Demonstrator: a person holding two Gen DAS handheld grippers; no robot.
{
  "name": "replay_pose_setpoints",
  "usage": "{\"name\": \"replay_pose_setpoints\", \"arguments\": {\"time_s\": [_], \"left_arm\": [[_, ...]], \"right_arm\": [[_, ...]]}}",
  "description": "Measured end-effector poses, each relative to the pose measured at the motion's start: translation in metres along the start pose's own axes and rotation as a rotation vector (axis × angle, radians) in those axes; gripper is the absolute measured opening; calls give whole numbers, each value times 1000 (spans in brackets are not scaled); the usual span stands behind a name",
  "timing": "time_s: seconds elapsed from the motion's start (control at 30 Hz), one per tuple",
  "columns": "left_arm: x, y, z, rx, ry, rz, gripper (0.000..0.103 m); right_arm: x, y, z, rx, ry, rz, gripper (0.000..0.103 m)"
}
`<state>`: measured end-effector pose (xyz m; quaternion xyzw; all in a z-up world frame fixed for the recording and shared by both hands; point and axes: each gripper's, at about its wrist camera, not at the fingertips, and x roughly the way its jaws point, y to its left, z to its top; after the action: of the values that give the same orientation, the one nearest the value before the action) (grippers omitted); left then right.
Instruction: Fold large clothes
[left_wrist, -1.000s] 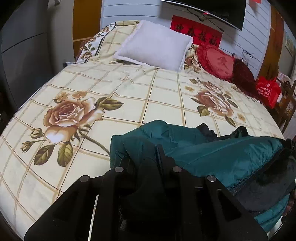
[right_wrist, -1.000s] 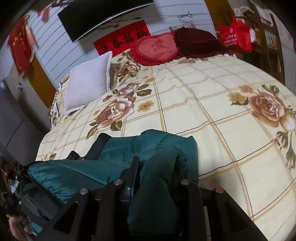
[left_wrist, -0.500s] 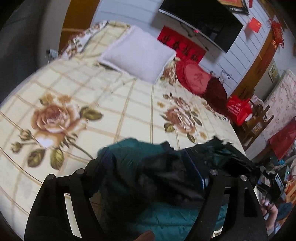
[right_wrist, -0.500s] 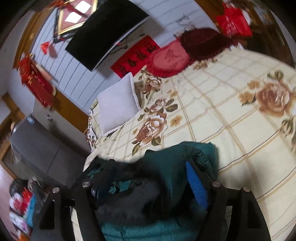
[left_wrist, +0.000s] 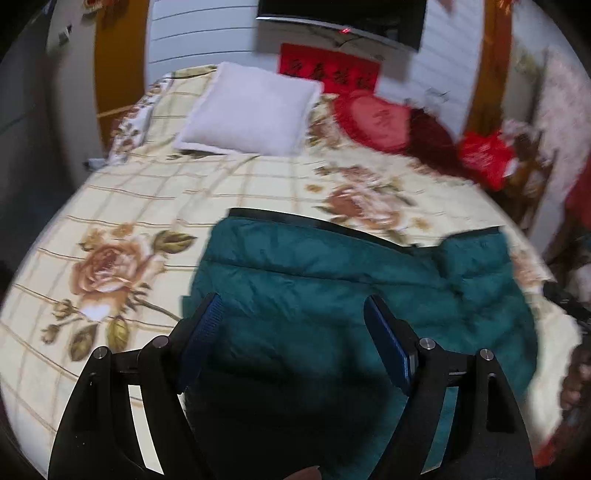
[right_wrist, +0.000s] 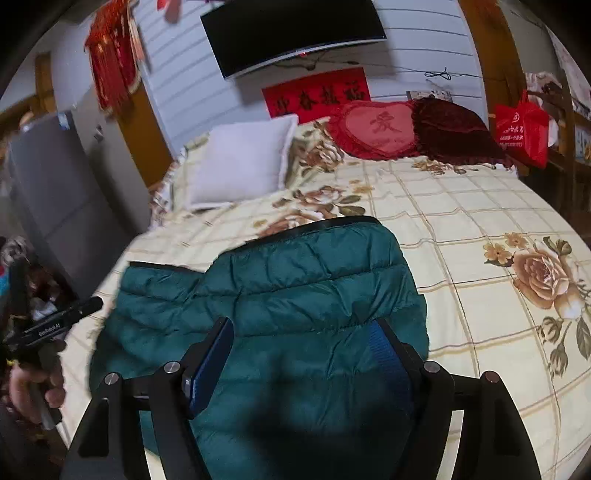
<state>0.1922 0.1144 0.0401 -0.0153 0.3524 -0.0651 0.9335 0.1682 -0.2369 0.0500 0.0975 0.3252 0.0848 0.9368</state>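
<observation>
Teal padded jacket (left_wrist: 332, 280) (right_wrist: 295, 295) spread flat on the rose-print bedspread (left_wrist: 147, 206) (right_wrist: 480, 229), near the foot edge, well short of the white pillow (left_wrist: 251, 110) (right_wrist: 240, 162) at the head. Quilted side up, dark trim along the far hem, one sleeve lying out to the side. Beside the pillow, a red heart cushion (left_wrist: 373, 122) (right_wrist: 376, 129) with a dark red cushion (right_wrist: 450, 129) touching it; farther from the pillow, off the bed, a red bag (left_wrist: 484, 155) (right_wrist: 521, 129). Above the pillow on the wall, a black screen (right_wrist: 291, 29). Left gripper (left_wrist: 291, 325) poised over the jacket, jaws just opened and standing wide apart, blue pads clear of the fabric, nothing between them. Right gripper (right_wrist: 303, 347) likewise over the jacket, jaws just opened, wide apart, gripping nothing.
</observation>
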Motion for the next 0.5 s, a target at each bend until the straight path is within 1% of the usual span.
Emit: {"name": "replay_pose_setpoints", "arguments": {"time_s": [0.03, 0.07, 0.13, 0.23, 0.27, 0.3, 0.33, 0.4, 0.47, 0.5], "left_arm": [[7, 1, 0, -1, 8, 20, 79], [19, 2, 4, -5, 24, 52, 79], [32, 4, 5, -3, 33, 86, 79], [62, 13, 4, -4, 82, 158, 79], [71, 17, 1, -12, 95, 168, 79], [75, 20, -1, -21, 102, 174, 79], [85, 28, -5, -51, 111, 177, 80], [93, 36, -10, -105, 116, 163, 82], [101, 42, -14, -152, 110, 169, 87], [106, 44, -15, -168, 112, 169, 87]], "right_arm": [[11, 0, 0, -4, 13, -13, 74], [26, 2, 3, -19, 36, -45, 74], [53, 4, 9, -57, 83, -105, 74], [102, -4, 14, -79, 203, -177, 74], [111, -8, 14, -77, 220, -183, 74], [122, -14, 16, -72, 232, -191, 77], [128, -17, 18, -67, 231, -200, 78], [141, -23, 20, -60, 235, -214, 85], [156, -26, 21, -64, 235, -220, 88], [162, -28, 22, -71, 234, -219, 90]]}}
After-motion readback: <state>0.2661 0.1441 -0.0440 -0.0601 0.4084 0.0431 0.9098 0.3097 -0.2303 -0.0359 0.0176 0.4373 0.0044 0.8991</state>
